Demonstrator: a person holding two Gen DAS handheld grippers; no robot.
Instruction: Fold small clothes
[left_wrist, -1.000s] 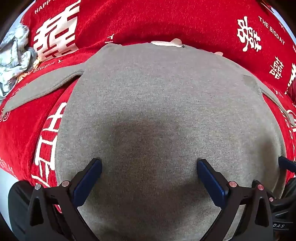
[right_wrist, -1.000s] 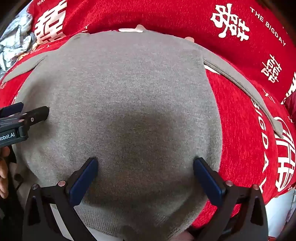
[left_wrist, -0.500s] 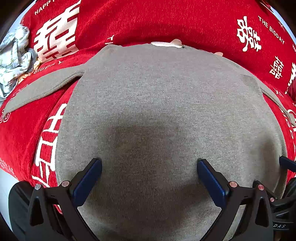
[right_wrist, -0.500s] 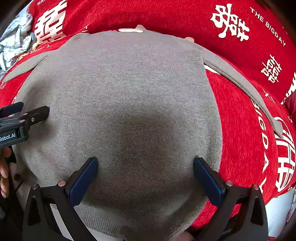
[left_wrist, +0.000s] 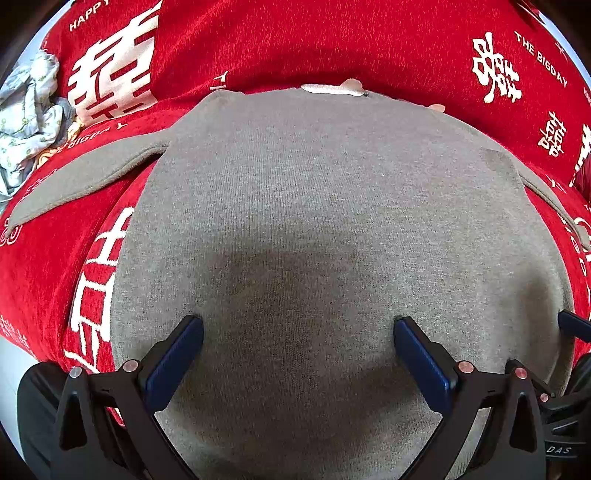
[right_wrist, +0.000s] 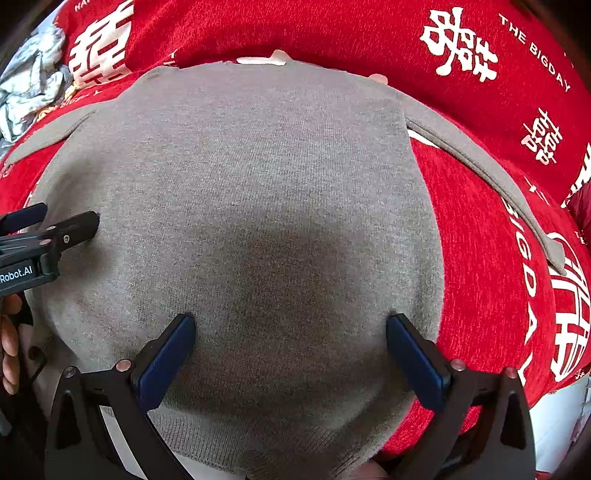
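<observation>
A grey knit sweater lies flat, spread out on the red blanket, hem toward the cameras and collar at the far side. Its fabric is a fine, even rib, smooth across the body, with a ribbed band along the hem. Both sleeves stretch outward from the shoulders: the left sleeve and the right sleeve taper to narrow cuffs on the blanket. A small pale label shows at the collar.

The blanket is plush, printed with white characters and lettering. A crumpled pale printed garment sits beyond the left sleeve.

The left gripper and the right gripper are both low over the sweater near the hem, jaws spread wide, blue pads apart, pinching nothing.
</observation>
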